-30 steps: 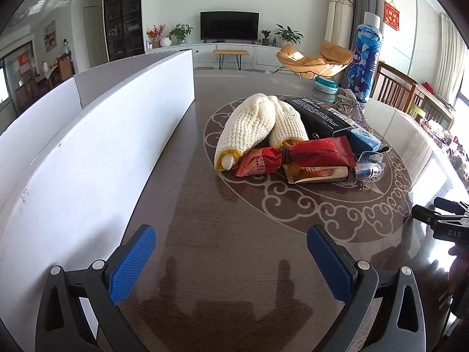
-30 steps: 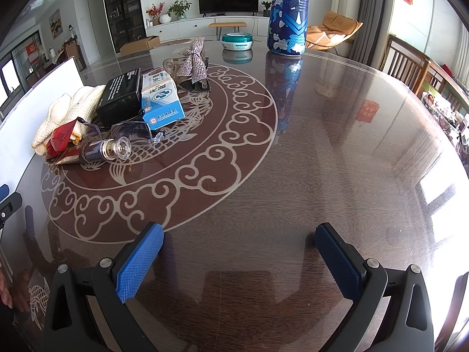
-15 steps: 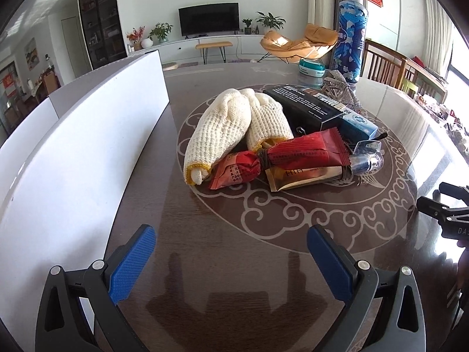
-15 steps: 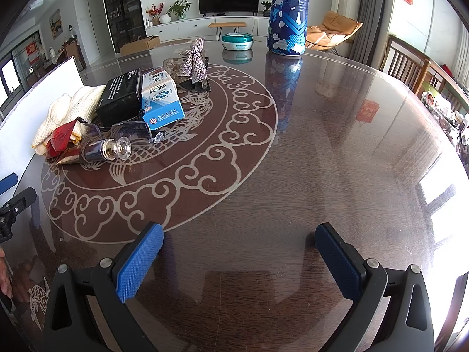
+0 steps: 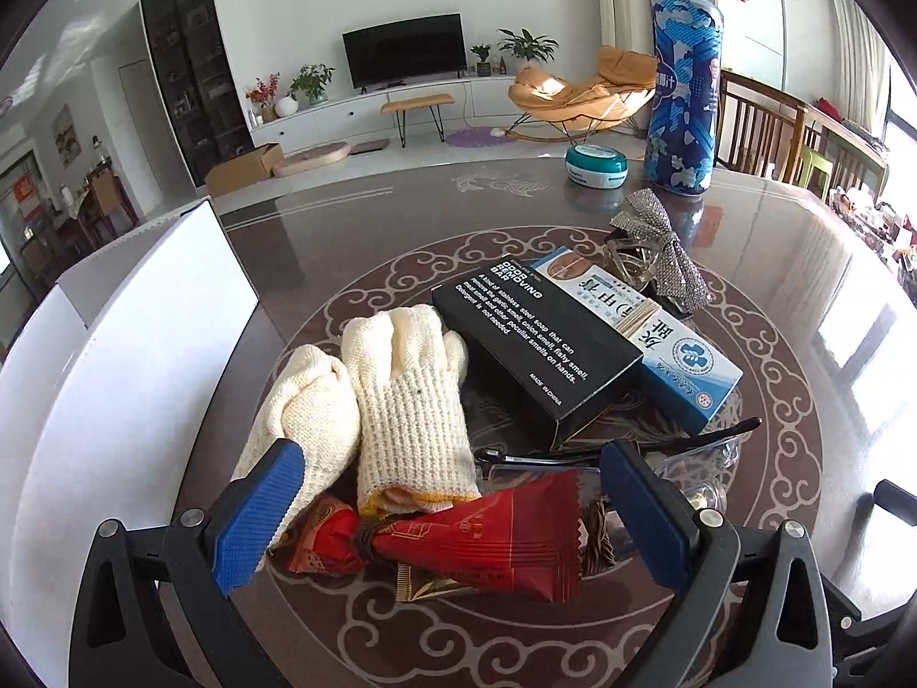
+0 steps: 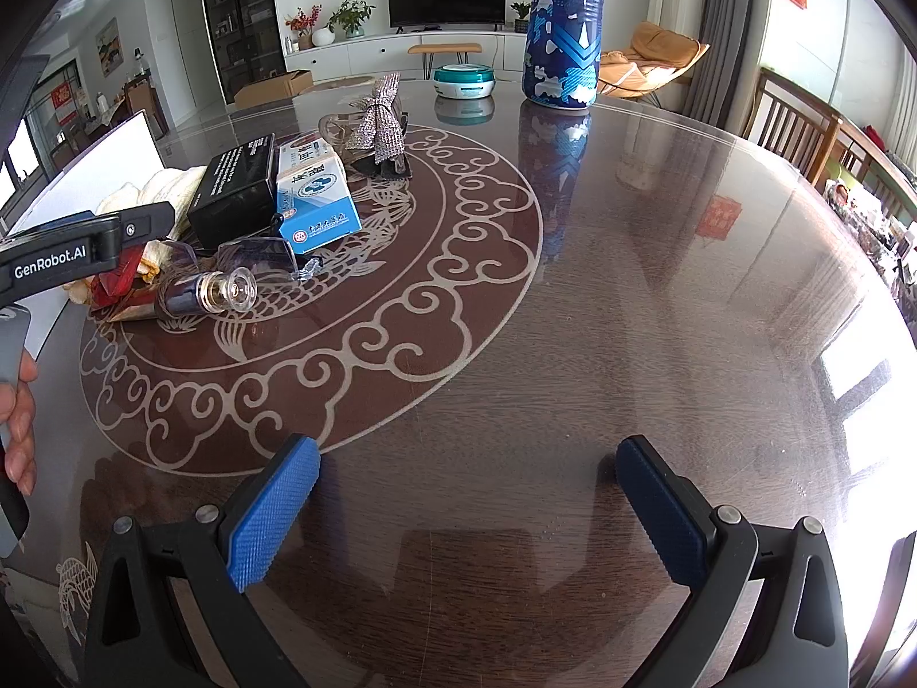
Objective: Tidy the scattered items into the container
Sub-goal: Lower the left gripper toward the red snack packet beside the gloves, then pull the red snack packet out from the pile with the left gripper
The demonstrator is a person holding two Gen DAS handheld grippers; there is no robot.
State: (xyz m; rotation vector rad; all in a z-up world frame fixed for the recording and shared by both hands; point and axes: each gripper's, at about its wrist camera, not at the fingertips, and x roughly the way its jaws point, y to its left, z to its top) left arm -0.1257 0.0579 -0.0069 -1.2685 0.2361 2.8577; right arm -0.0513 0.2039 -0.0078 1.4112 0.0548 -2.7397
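Across the round, glossy dark-brown tabletop (image 6: 630,298) with its pale cloud-scroll inlay, I am looking into a bright living room: a black television (image 5: 404,57) on a white low cabinet, potted plants, an orange lounge chair (image 5: 579,94), and wooden chairs along the right. A tall blue patterned canister (image 6: 564,23) and a small teal round tin (image 6: 464,80) are standing at the far side of the tabletop.

My left wrist view is showing the clutter close up. A pair of cream knitted gloves (image 5: 395,395) is lying beside a black cardboard box with white print (image 5: 533,344), which is touching a blue-and-white medicine carton (image 5: 670,344). A silver glittery bow (image 5: 659,252) is sitting behind them. Nearest me, a red foil snack packet (image 5: 487,544) is lying between the fingers of my left tool (image 5: 453,516), which is spread wide and gripping nothing. The white rectangular container (image 5: 114,355) is standing along the left, just beside the gloves; only its outer wall is showing.

My right wrist view is showing what the left one mostly hides: a small clear glass bottle (image 6: 212,292) lying on its side at the near edge of the pile, and a person's hand (image 6: 20,418) holding the left tool's handle. My right tool (image 6: 467,510) is hovering over bare tabletop, well apart from the pile, fingers wide and holding nothing.
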